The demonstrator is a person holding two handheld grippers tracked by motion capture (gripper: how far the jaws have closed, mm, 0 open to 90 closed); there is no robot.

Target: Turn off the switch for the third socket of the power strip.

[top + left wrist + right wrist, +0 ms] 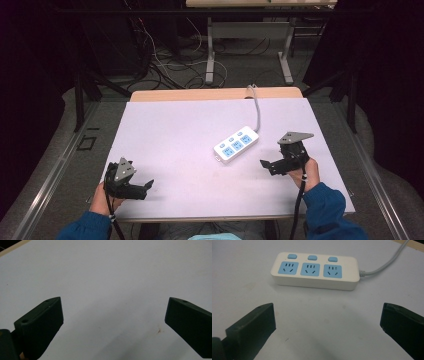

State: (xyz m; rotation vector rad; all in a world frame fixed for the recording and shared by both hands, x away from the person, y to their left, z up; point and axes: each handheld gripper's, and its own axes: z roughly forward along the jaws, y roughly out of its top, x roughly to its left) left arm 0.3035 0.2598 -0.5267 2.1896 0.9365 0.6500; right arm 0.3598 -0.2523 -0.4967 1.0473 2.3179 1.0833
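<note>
**Power strip lies free between your two open grippers**

The power strip is a white, rounded bar with three pale blue socket faces in a row and three small blue buttons along one long edge, one beside each socket. Nothing is plugged into it. It lies flat on the white table top, set at a slant, a little to the right of the middle. Its grey cord leaves the far end of the strip and runs away from you over the table's back edge.

Your right gripper sits near the strip, just on your side of it and to its right, with its jaws spread wide and holding nothing. In the right gripper view the strip lies across the gap between the two jaws, a short way beyond their tips, and bare table top separates them from it.

Your left gripper is well apart from the strip, to its left and closer to you. Its jaws also stand wide apart and empty, over bare table top that carries a small brownish stain.

Beyond the strip, past the table's back edge, loose cables lie on the floor around the legs of another table.
</note>
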